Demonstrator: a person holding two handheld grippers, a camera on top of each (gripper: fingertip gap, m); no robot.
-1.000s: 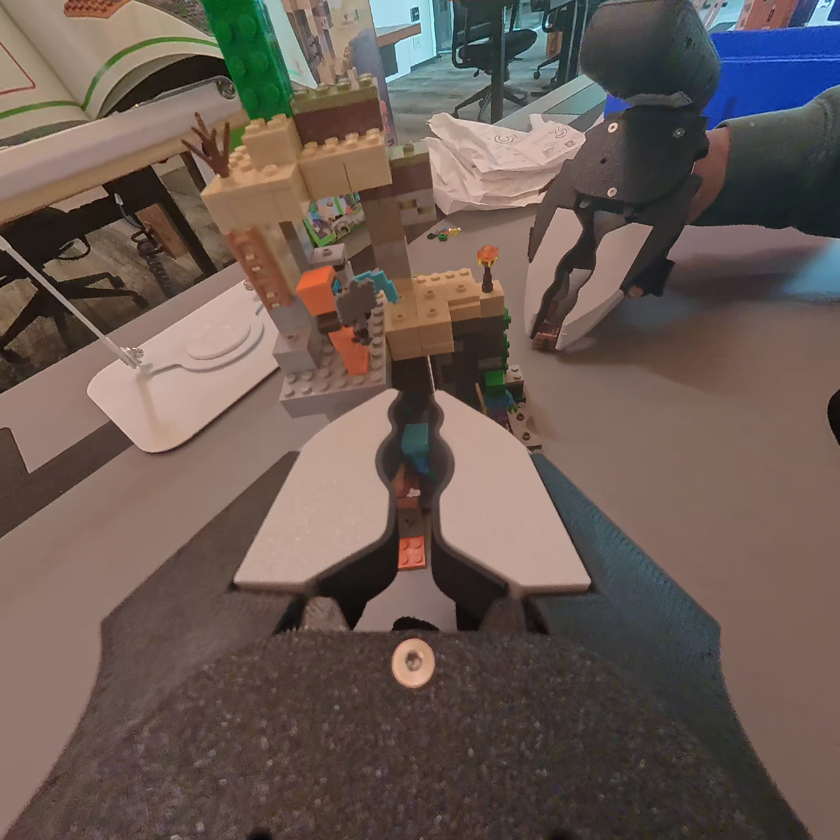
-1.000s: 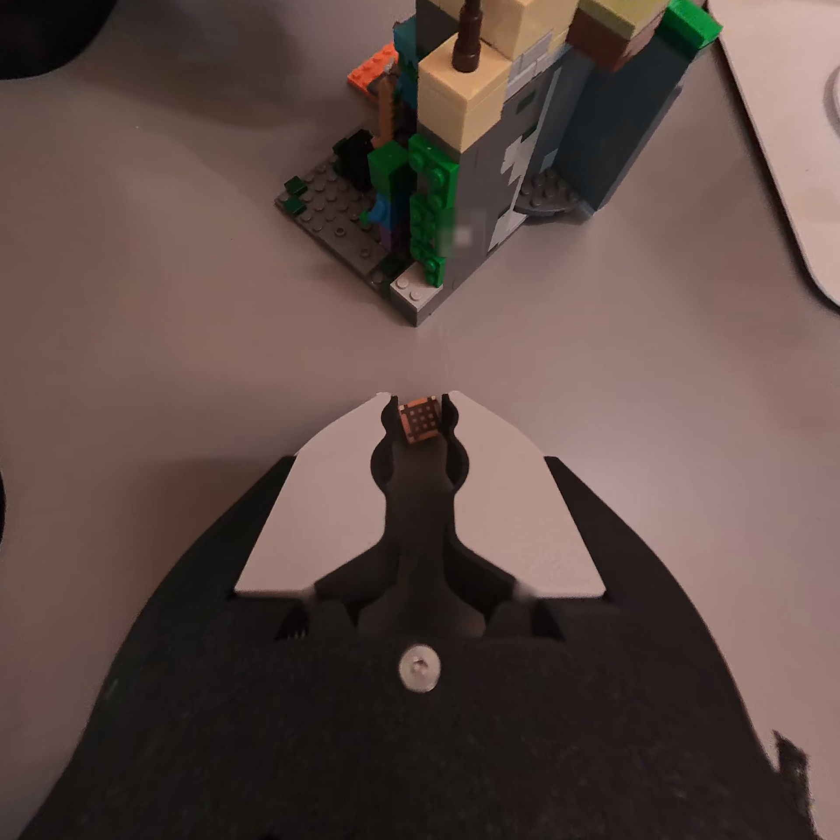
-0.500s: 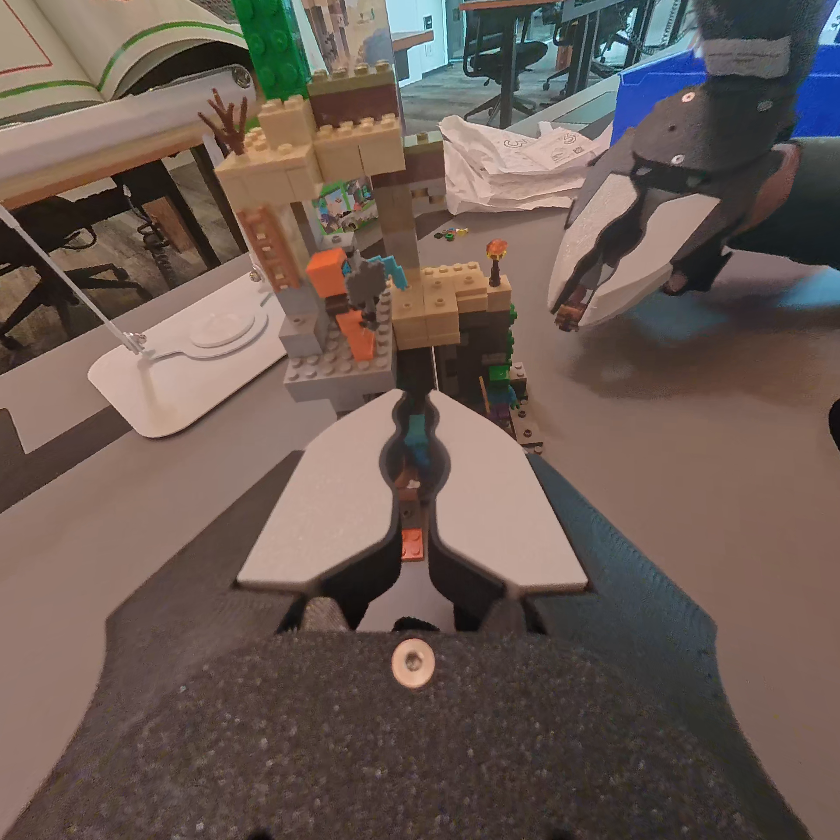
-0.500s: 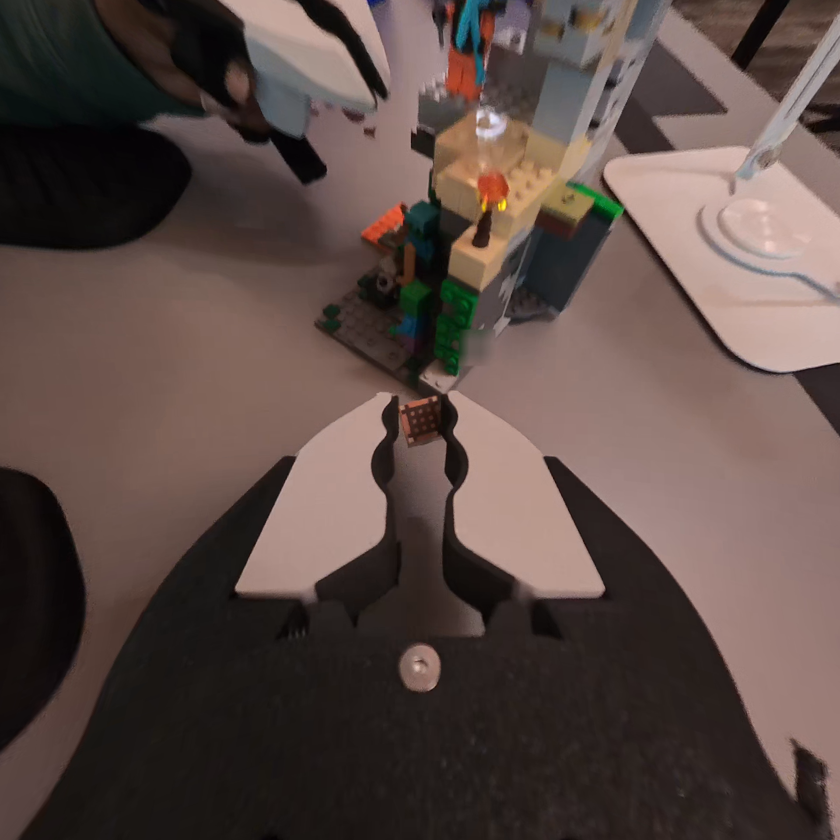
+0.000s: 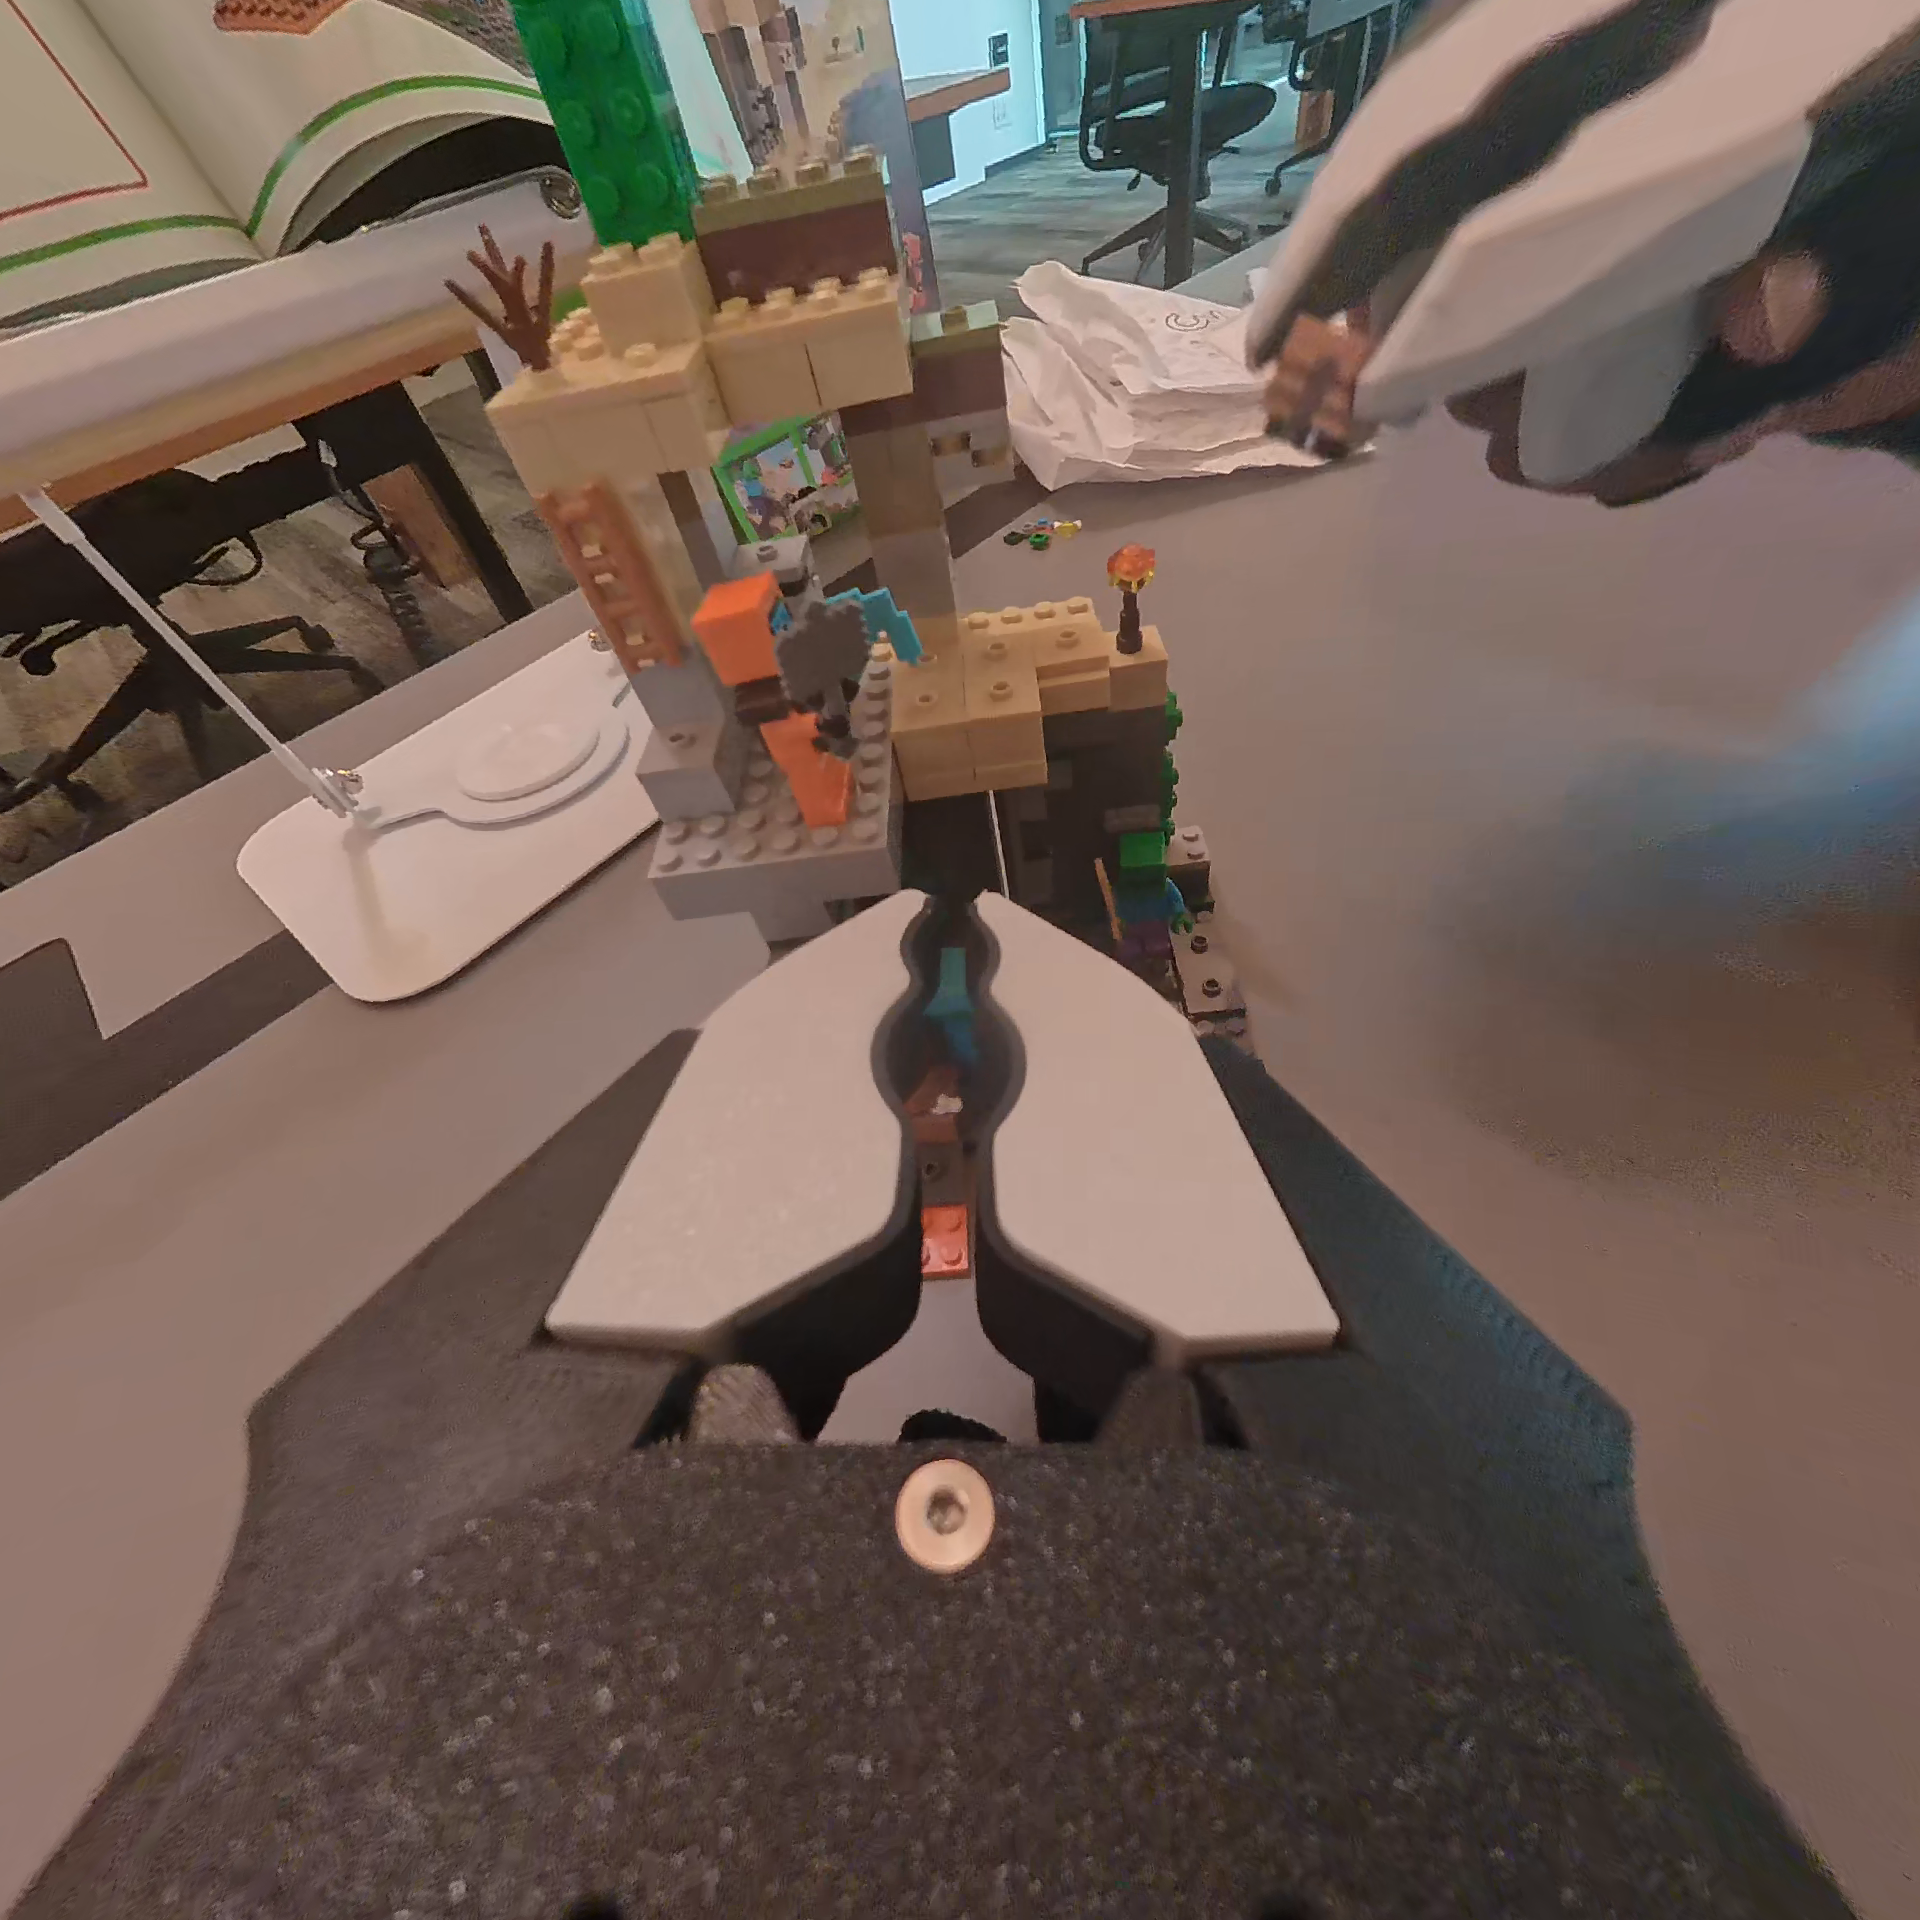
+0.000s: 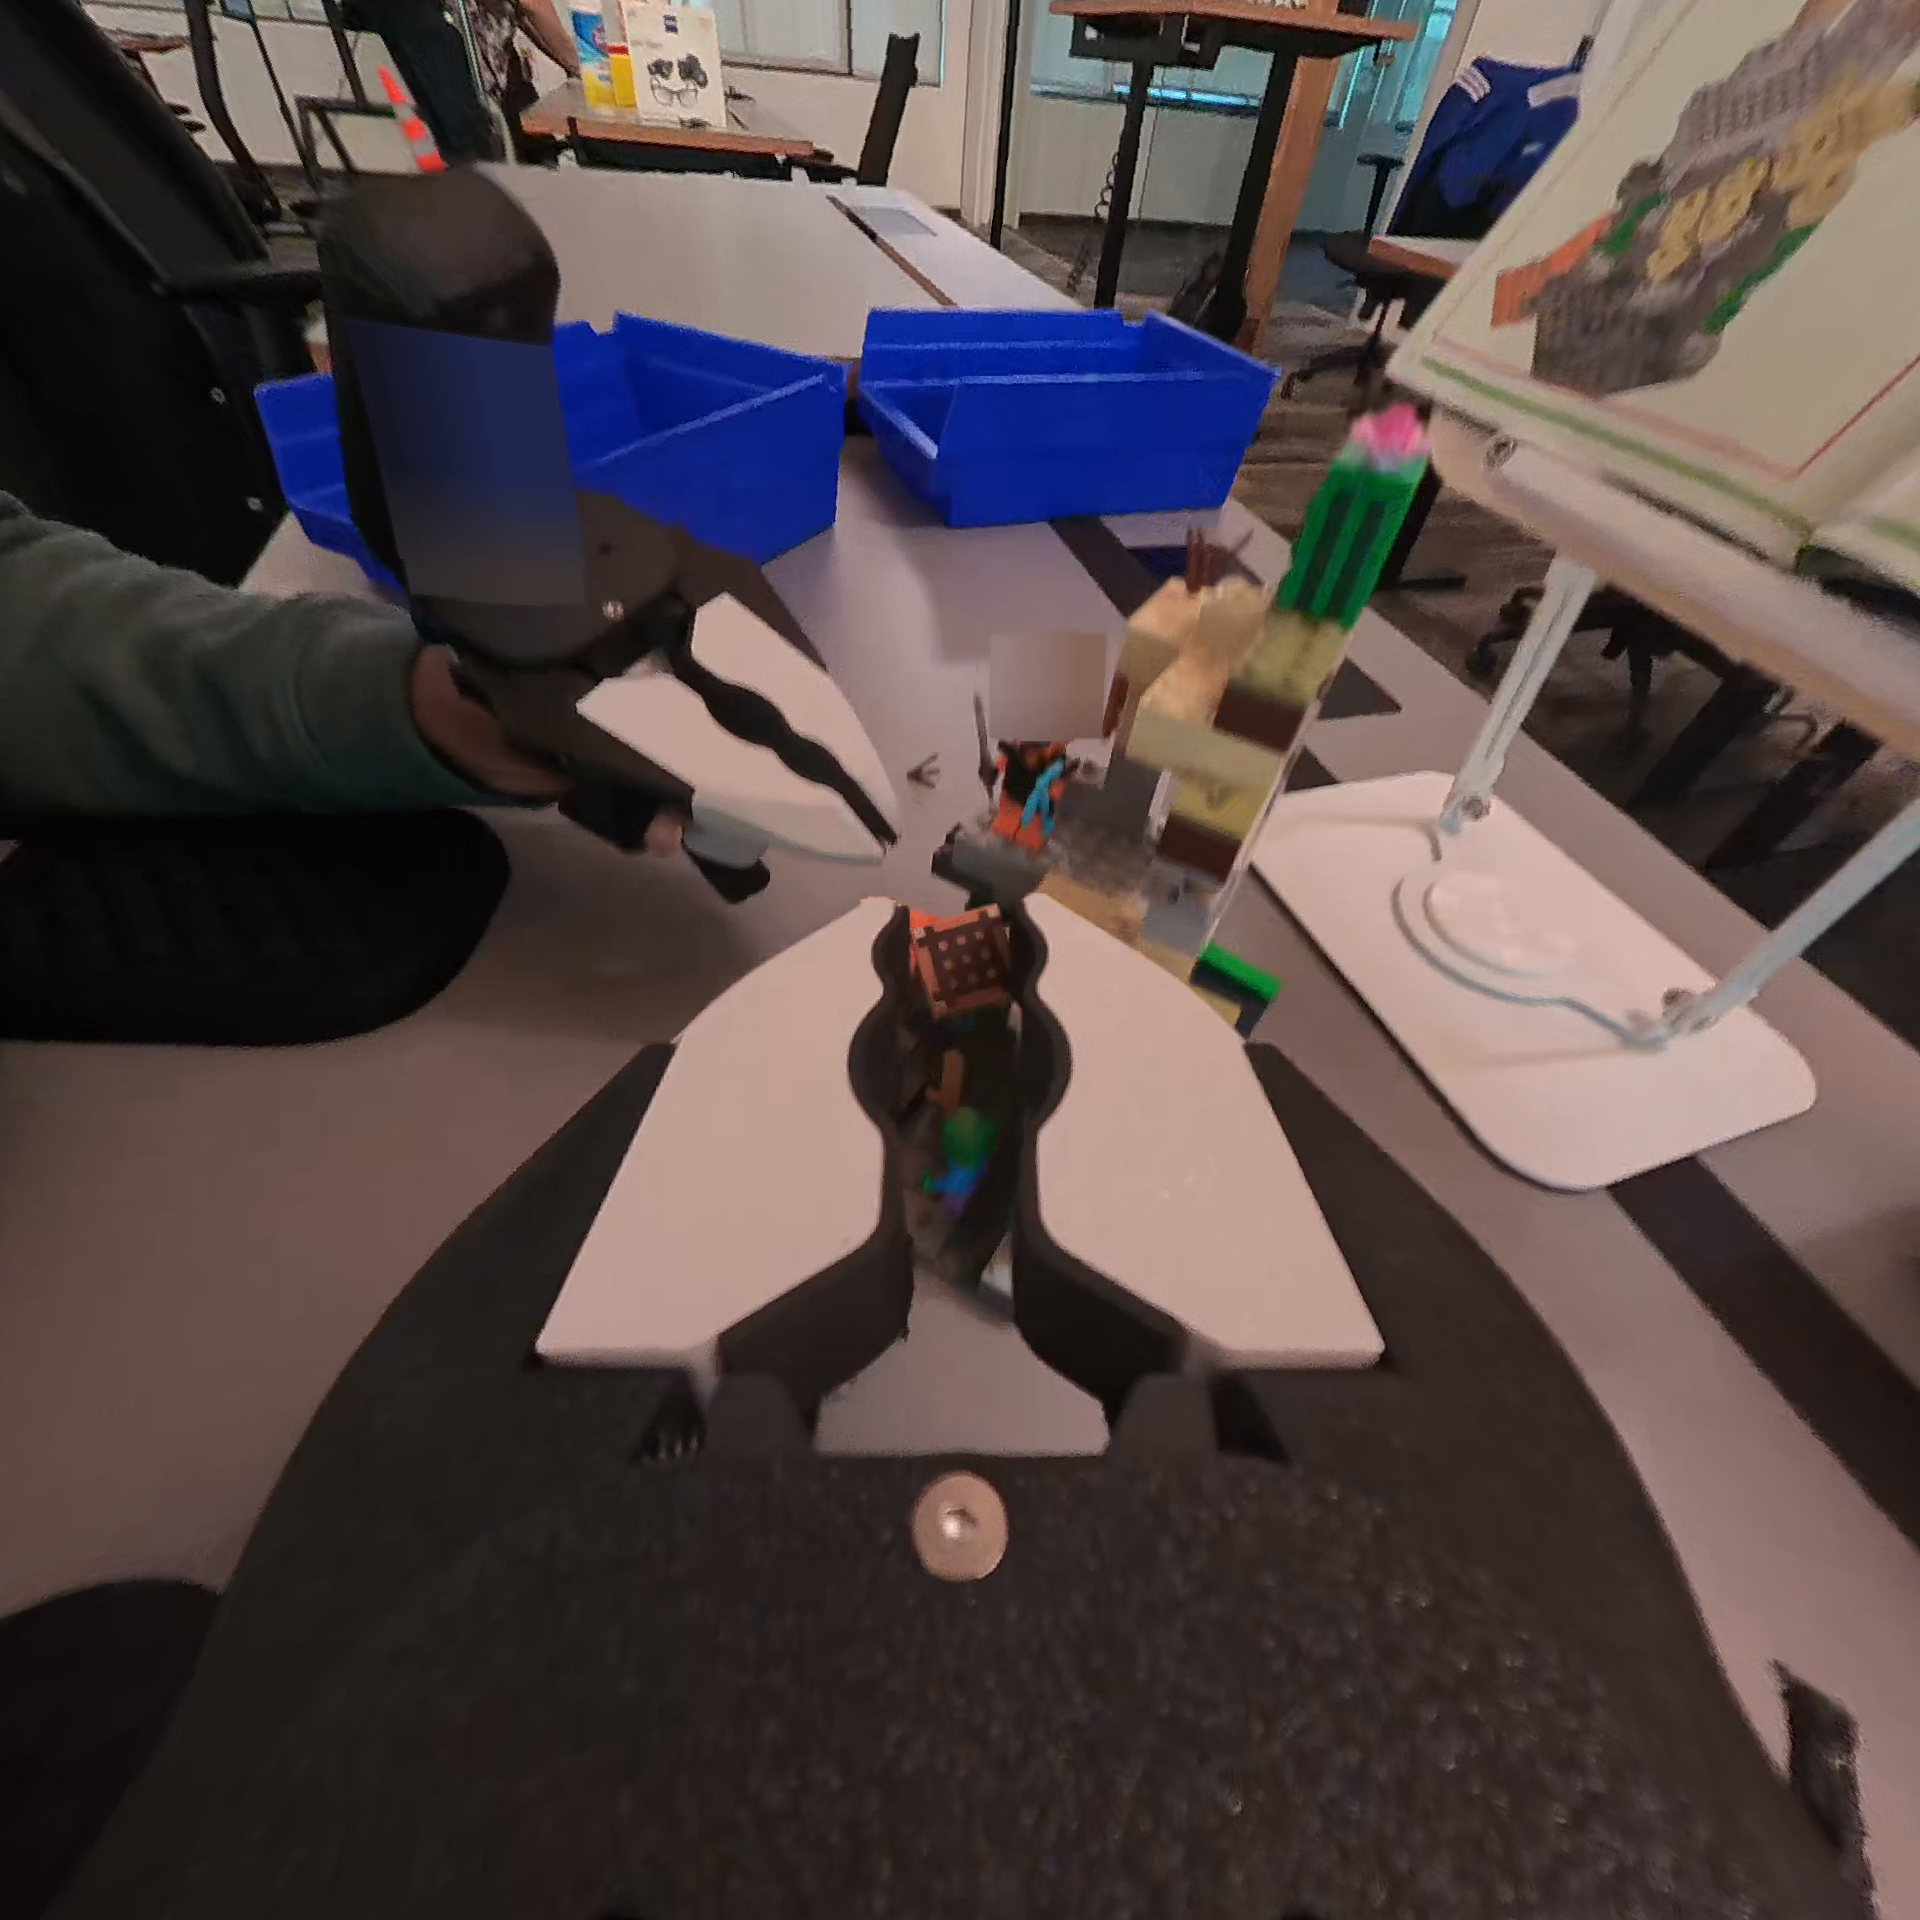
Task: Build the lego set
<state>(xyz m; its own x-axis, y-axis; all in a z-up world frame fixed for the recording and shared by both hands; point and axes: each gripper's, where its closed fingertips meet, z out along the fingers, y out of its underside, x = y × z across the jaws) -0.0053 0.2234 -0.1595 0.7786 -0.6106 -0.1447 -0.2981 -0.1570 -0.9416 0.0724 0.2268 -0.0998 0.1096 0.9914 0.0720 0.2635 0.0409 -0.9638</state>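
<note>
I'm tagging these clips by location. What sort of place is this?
Most likely an open-plan office or lab: rolling office chairs at a standing desk in the background, and blue parts bins on the long grey table.

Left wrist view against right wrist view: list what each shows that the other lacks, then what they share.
Only the left wrist view shows the crumpled white paper and the small flame-topped torch piece. Only the right wrist view shows the two blue plastic bins and the pink-tipped top of the green brick cactus. Both show the tan and grey brick tower model, the white stand base, the open instruction booklet and the small brown brick in the right gripper, jaws closed on it.
</note>
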